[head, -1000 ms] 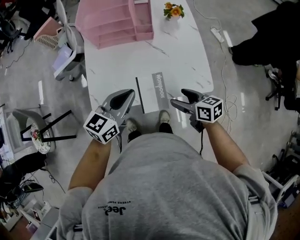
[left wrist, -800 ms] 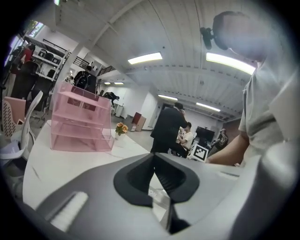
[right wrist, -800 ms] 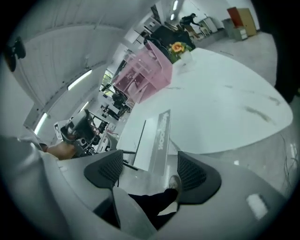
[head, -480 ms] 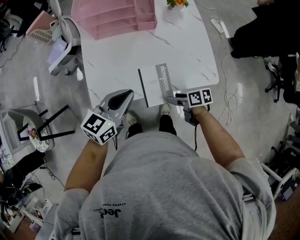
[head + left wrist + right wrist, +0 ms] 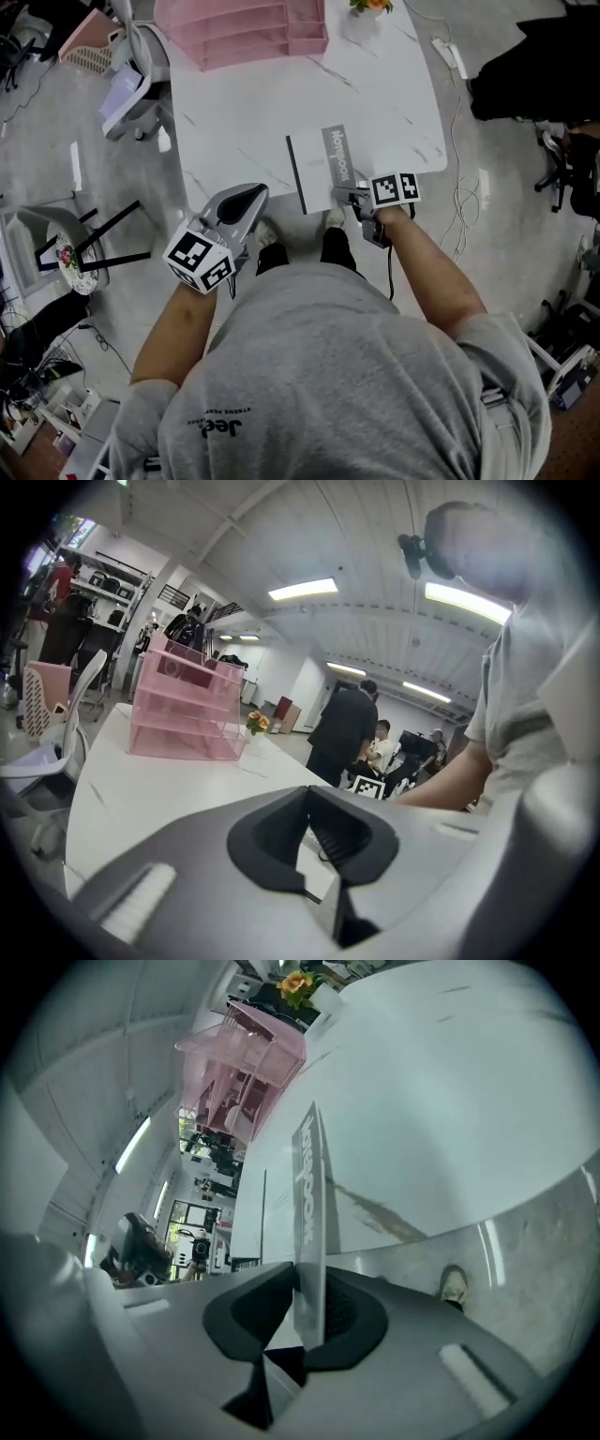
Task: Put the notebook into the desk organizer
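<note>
A white notebook (image 5: 319, 169) with a grey band lies at the near edge of the white table (image 5: 244, 103). My right gripper (image 5: 343, 195) is at its near right corner. In the right gripper view the notebook's edge (image 5: 309, 1194) stands between the jaws of the right gripper (image 5: 306, 1324), which are closing, with the pads on it. The pink desk organizer (image 5: 239, 28) stands at the table's far end and also shows as the organizer (image 5: 248, 1063) and the organizer (image 5: 183, 714). My left gripper (image 5: 251, 195) hovers off the near left edge, shut and empty; left gripper (image 5: 328, 888).
A small vase of flowers (image 5: 373, 6) stands right of the organizer. A white chair (image 5: 131, 84) and a pink basket (image 5: 84, 47) are at the left. A power strip and cable (image 5: 452, 58) lie on the floor at right, near a person in black (image 5: 534, 66).
My right gripper moved in to the notebook's near right corner, turned on its side, and its jaws closed onto the edge. The left gripper stayed about where it was.
</note>
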Available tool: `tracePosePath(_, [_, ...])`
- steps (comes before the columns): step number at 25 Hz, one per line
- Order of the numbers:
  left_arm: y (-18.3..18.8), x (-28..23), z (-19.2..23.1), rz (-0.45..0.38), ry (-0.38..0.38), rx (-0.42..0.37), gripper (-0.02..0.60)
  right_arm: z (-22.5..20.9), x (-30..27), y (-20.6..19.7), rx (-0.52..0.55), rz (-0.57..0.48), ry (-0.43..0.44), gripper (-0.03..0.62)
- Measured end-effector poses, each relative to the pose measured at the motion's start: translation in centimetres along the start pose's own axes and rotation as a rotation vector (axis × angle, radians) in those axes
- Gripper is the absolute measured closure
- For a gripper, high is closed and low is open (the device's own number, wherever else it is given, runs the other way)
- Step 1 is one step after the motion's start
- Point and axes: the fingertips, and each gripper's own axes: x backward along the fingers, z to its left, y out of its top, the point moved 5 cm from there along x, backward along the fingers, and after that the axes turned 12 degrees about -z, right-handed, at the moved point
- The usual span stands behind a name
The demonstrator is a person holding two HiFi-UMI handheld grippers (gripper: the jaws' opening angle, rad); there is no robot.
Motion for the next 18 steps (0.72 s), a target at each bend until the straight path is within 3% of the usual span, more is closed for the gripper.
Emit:
tracePosePath(2, [0.3,-0.2,-0.2,-0.007,0.001,0.000,0.522,1.6,1.1,-0.2,0.014,0.023,0.047,0.583])
tracePosePath(6, [1.5,-0.9,-0.8,-0.034,-0.002,-0.014,0.522,4.7,4.2,1.1,0.053,-0.017,0.137,0.585])
tracePosePath(12, [4.8,-3.7,-2.1,-0.096,0.010,-0.057,0.522,9.3,8.9,8.0,0.124,-0.146,0.238,0.585])
tracePosePath(18, [9.0,-6.9,-3.5,-0.180,0.060,-0.121,0.522,13.8,11.8,14.5,0.236,-0.175,0.325,0.585])
